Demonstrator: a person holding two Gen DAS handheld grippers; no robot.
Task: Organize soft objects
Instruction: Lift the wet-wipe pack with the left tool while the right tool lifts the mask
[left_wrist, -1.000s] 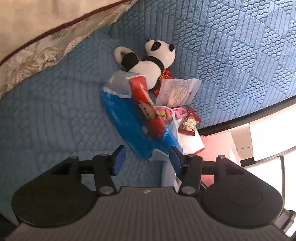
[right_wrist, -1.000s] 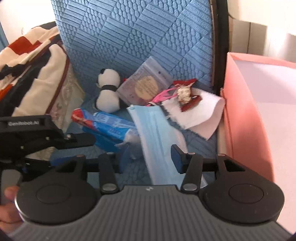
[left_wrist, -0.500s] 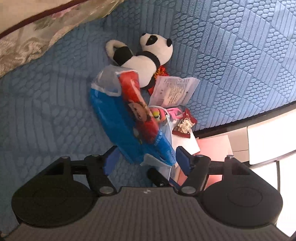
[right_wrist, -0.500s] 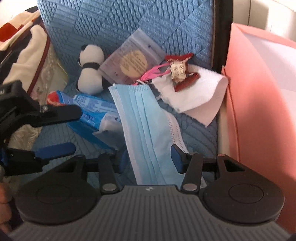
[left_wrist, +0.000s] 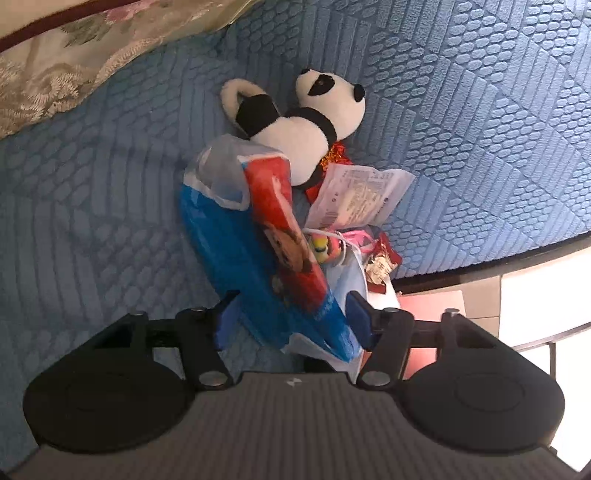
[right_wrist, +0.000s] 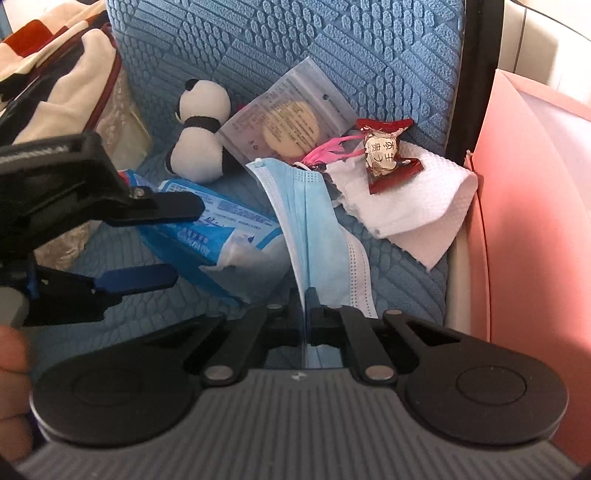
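Your right gripper has just clenched on the blue face mask, which lies on the blue bed cover; your left gripper straddles the tissue pack, jaws closing, not yet pressing; panda, white cloth and sachet remain unsorted, pink box beside them.

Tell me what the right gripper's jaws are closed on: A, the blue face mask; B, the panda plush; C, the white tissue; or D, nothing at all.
A: in the right wrist view the right gripper has its jaws pinched together on the lower end of the blue face mask, with the panda plush and white tissue lying apart from it.
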